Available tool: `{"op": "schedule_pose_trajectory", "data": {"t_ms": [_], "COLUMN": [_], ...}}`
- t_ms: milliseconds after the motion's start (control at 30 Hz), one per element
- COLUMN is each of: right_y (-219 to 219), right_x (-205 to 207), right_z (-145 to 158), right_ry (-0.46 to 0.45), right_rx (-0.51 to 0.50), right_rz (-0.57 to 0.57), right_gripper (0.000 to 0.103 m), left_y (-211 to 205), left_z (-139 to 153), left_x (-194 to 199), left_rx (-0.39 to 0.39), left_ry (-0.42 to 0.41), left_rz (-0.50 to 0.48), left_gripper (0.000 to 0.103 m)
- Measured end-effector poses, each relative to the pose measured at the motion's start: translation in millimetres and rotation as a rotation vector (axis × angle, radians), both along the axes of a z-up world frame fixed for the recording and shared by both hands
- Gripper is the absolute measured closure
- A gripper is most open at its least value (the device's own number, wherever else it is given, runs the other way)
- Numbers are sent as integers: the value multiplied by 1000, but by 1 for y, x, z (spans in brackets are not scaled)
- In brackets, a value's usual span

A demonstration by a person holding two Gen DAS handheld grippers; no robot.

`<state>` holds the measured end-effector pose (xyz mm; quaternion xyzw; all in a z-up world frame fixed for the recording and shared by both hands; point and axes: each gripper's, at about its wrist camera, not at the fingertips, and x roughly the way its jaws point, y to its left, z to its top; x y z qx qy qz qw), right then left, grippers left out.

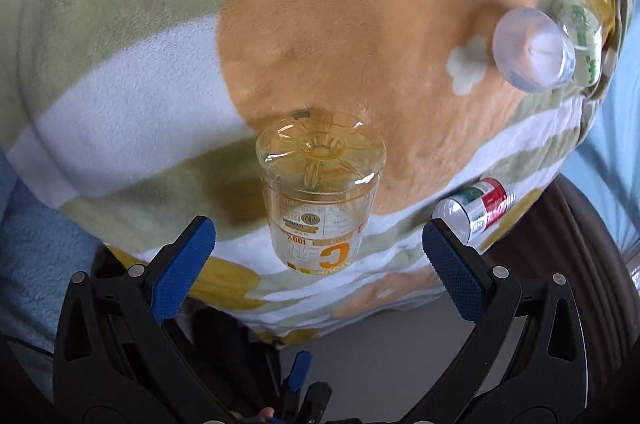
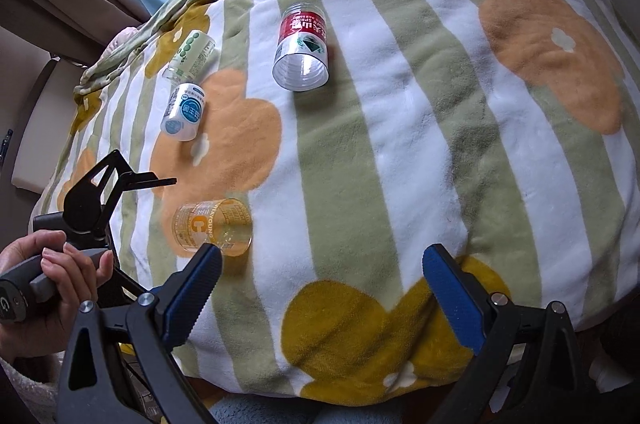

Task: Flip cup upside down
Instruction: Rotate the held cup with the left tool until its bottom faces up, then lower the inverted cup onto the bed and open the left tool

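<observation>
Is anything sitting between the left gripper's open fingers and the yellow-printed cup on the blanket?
Nothing visible does. The left gripper is open, and the yellow-printed cup stands base-up on the blanket just ahead of its fingers. The red-labelled cup lies off to the right, outside that path.

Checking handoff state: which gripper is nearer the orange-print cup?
Left. The left gripper is open with the orange-print cup standing base-up just ahead of its fingertips, untouched. The right gripper, also open, is off to the side, the cup beyond its left finger.
</observation>
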<state>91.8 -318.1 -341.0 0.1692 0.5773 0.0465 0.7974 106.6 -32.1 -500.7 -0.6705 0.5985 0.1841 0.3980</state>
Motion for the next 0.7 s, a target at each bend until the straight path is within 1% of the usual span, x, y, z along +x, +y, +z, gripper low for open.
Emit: {"op": "schedule_pose_trajectory", "data": {"t_ms": [100, 200, 267, 333, 367, 400, 467, 533, 600, 700], "right_y": [-1, -3, -6, -8, -10, -11, -14, -16, -17, -17], "right_x": [3, 6, 8, 9, 10, 11, 12, 13, 14, 14], "right_z": [-5, -8, -10, -11, -11, -11, -11, -11, -11, -11], "right_ry": [17, 26, 30, 35, 36, 35, 34, 32, 31, 27], "right_rx": [7, 10, 13, 13, 14, 15, 17, 21, 22, 25], "right_rz": [6, 5, 4, 0, -2, -4, -10, -16, -18, -20], "right_gripper": [3, 3, 3, 3, 3, 3, 3, 3, 3, 3], "left_y": [-1, 0, -4, -6, -8, -11, -12, -12, -10, -6], "left_z": [-7, -12, -17, -23, -26, -29, -33, -28, -19, 0], "left_x": [6, 10, 16, 18, 20, 21, 19, 21, 25, 39], "left_rx": [40, 68, 76, 65, 57, 54, 60, 77, 117, 210], "left_ry": [39, 65, 80, 85, 94, 104, 107, 93, 57, -40], "left_rz": [14, 8, 19, 24, 21, 24, 46, 37, -5, -115], "left_gripper": [2, 9, 18, 38, 41, 47, 47, 47, 47, 47]}}
